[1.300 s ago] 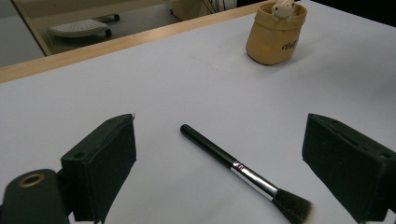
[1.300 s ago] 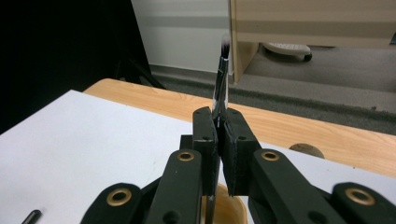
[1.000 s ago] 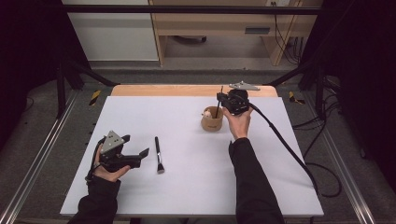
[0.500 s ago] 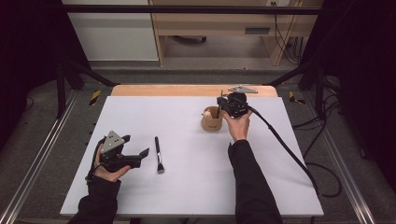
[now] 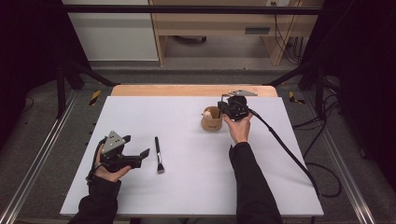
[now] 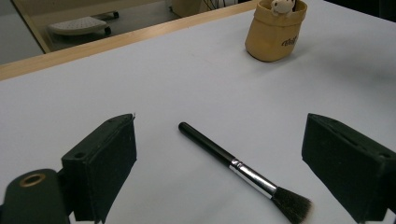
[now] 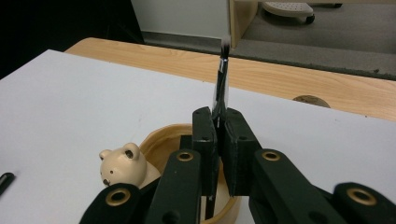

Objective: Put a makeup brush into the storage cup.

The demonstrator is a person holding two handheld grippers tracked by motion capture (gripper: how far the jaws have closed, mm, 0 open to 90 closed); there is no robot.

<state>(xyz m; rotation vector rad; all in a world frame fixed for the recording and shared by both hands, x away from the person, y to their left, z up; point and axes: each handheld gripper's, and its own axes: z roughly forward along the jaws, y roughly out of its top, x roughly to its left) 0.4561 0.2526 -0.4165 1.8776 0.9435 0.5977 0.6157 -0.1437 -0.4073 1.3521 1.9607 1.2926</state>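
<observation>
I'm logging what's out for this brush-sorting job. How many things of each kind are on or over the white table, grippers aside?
Brushes: 2, one lying on the table, one clamped by the right gripper
Bear cup: 1
Total: 3

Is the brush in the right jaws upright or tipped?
Upright. In the right gripper view the thin brush stands bristles-up, pinched between the shut jaws of the right gripper, above the tan cup with the bear figure.

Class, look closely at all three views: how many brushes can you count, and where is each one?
2. One brush lies flat on the white table beside the left hand-held gripper. The other brush is clamped upright in the right hand-held gripper, over the cup.
</observation>
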